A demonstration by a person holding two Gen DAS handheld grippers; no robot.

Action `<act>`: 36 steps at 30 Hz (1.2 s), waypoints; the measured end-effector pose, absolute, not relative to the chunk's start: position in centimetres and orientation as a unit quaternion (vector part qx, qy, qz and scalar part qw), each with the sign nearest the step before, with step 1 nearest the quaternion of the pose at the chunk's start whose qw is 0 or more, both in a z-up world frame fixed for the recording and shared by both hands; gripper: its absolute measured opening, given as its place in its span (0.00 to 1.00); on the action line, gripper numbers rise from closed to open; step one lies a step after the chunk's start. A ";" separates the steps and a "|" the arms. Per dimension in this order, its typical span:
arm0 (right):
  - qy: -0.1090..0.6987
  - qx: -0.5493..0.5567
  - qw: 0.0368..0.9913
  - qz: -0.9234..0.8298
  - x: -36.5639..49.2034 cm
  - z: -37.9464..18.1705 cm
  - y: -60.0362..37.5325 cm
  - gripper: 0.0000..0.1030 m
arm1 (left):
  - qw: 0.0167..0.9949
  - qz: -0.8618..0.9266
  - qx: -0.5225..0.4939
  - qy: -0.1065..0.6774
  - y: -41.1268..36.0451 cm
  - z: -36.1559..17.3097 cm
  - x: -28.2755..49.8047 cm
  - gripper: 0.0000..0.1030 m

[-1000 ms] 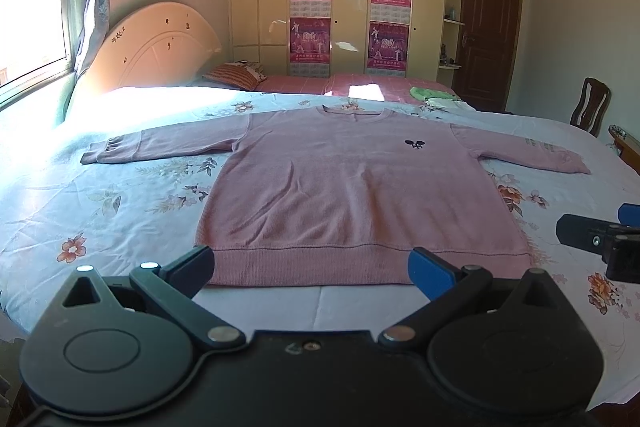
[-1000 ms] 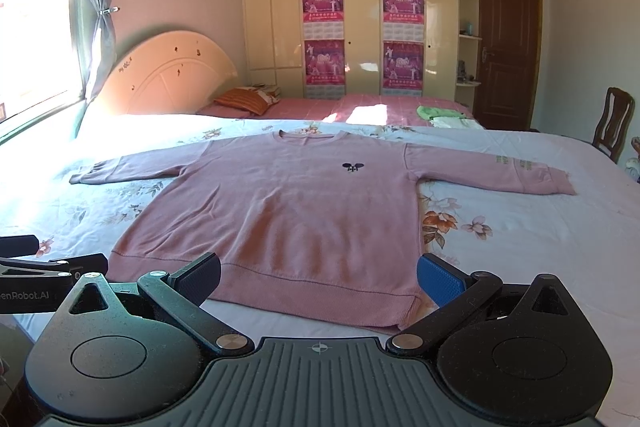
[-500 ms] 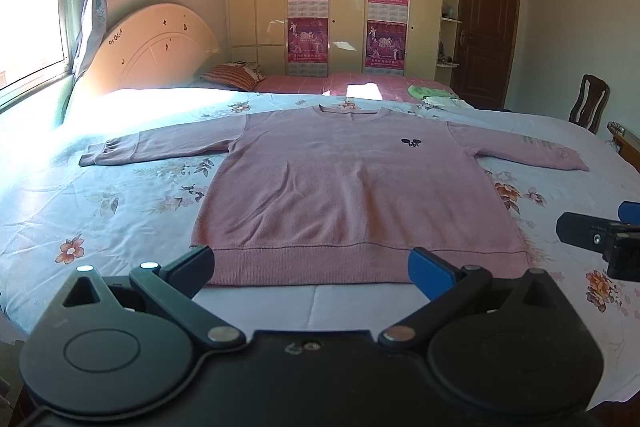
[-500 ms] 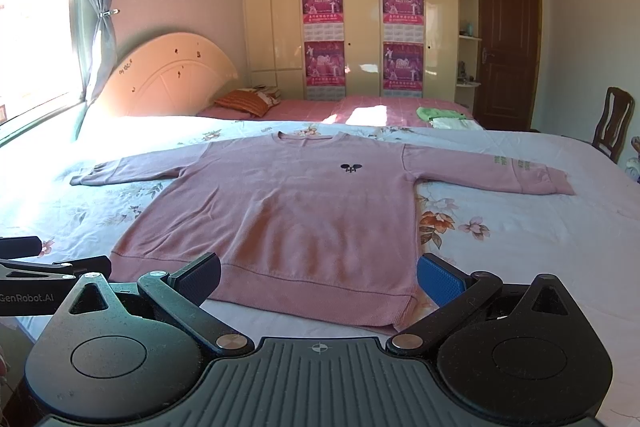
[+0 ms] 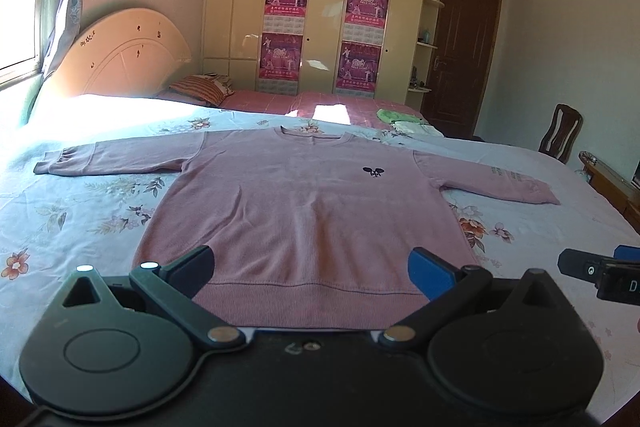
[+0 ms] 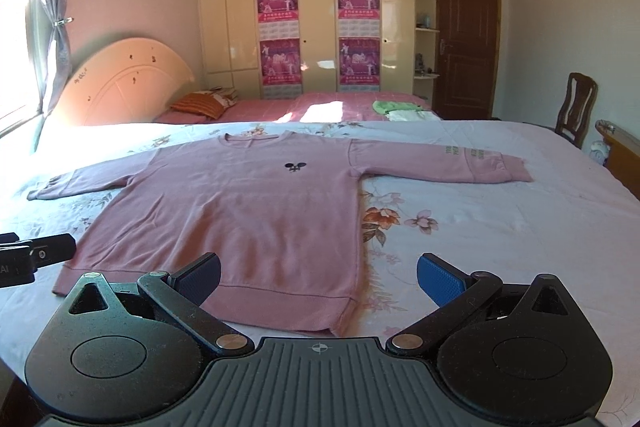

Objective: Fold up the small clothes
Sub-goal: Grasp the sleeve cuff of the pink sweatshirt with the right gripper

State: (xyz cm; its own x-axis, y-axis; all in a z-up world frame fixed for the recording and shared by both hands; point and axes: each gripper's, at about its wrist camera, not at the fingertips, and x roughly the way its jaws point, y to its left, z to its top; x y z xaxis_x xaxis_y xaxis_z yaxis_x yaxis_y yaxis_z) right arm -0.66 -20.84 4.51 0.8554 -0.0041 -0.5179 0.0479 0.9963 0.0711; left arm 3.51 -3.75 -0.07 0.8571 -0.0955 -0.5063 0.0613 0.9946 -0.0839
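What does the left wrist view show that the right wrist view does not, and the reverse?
Only the left wrist view shows the left gripper whole, open over the sweater hem, with the right gripper's tip at the right edge. Only the right wrist view shows the right gripper whole, open over the hem's right corner, with the left gripper's tip at the left edge. Both show the pink sweater flat on the floral bed, sleeves spread, plus the chair and posters.

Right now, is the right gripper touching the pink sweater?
Apart. The left wrist view shows the right gripper over the flowered sheet, beyond the pink sweater edge.
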 end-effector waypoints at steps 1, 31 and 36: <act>0.269 0.041 0.962 -0.024 -0.2 4.5 -21.5 1.00 | 0.963 -0.041 -0.033 0.264 -3.9 -0.1 4.0 1.00; 0.277 0.117 0.938 -0.170 23.4 -1.3 -40.0 0.97 | 0.944 -0.022 0.030 0.327 -6.3 -7.2 30.5 0.77; 0.286 0.148 0.927 -0.194 27.3 -3.5 -43.9 0.61 | 0.940 -0.017 0.037 0.338 -7.2 -8.5 34.1 0.83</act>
